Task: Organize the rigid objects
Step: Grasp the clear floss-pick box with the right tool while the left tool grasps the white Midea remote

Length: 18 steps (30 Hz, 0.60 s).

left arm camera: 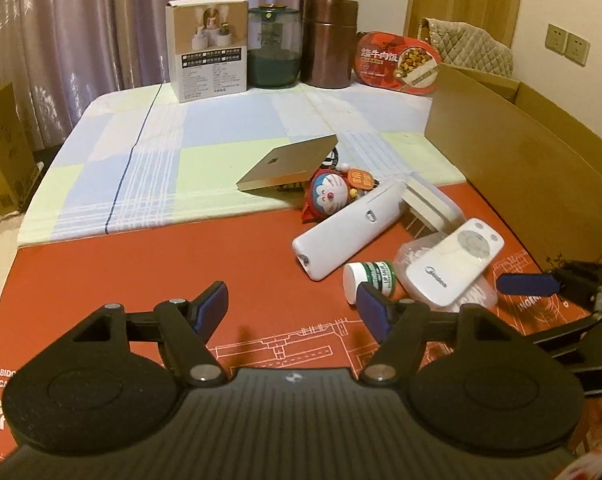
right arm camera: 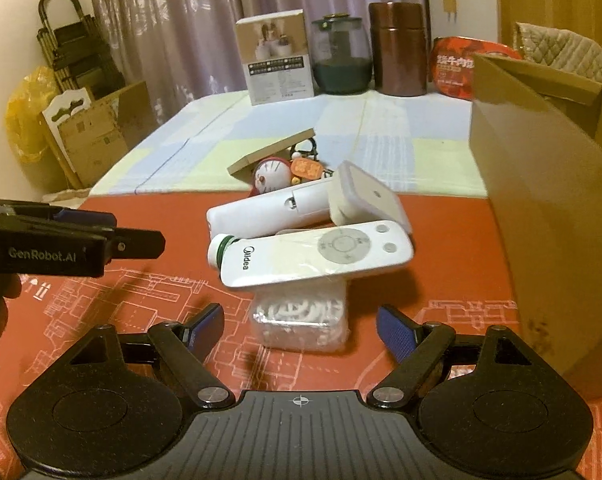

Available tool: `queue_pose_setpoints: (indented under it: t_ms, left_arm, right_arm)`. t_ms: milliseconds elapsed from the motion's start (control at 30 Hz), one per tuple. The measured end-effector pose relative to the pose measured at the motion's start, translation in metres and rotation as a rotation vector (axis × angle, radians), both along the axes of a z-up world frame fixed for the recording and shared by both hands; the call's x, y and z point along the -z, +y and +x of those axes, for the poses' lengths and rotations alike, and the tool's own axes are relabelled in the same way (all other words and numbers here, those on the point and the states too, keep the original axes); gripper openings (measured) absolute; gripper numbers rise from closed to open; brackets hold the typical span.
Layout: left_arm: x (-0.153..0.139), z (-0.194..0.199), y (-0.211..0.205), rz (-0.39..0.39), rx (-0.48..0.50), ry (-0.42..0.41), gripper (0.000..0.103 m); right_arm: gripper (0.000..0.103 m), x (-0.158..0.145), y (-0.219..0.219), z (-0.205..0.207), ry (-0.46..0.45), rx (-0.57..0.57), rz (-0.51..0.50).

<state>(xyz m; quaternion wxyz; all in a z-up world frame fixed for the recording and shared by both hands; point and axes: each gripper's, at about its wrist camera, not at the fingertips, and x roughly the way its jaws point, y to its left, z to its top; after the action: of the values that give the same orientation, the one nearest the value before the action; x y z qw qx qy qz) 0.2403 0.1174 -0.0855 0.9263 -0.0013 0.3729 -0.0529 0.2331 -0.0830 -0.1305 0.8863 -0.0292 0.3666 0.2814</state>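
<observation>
Low over the red mat (left arm camera: 141, 280), both grippers stand part open with nothing between their blue pads. At the bottom of the left wrist view the left gripper (left arm camera: 293, 306) has bare mat in its gap, with a small green-labelled jar (left arm camera: 371, 278) just beyond its right pad. At lower centre of the right wrist view the right gripper (right arm camera: 300, 330) faces a clear packet (right arm camera: 301, 320) of white pieces, and a white Midea remote (right arm camera: 317, 254) lies across the top of that packet. Behind it, mid-frame, a longer white remote (right arm camera: 269, 210) leans against a white block (right arm camera: 365, 196). Further back sit a Doraemon toy (right arm camera: 271, 176) and a tilted flat tan box (right arm camera: 271, 152). A cardboard box (right arm camera: 541, 200) (flaps open) fills the right edge. Along the top stand a carton (right arm camera: 277, 60), a glass jar (right arm camera: 341, 56), a brown canister (right arm camera: 399, 48) and a red meal pack (right arm camera: 455, 68).
</observation>
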Motion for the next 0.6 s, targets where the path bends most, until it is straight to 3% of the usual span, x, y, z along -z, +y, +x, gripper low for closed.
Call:
queue_pose_setpoints:
  t_ms: [300, 467, 600]
  left_arm:
    - [0.0, 0.003, 0.001, -0.011, 0.009, 0.001, 0.067]
    - [0.001, 0.005, -0.004, -0.013, 0.02, 0.005, 0.067]
    - [0.002, 0.004, -0.005, -0.019, 0.034, 0.002, 0.067]
  right_arm:
    - [0.078, 0.013, 0.012, 0.016, -0.028, 0.017, -0.031]
    - [0.06, 0.017, 0.017, 0.019, -0.028, 0.0, -0.05]
    - [0.055, 0.016, 0.016, 0.018, -0.033, -0.005, -0.062]
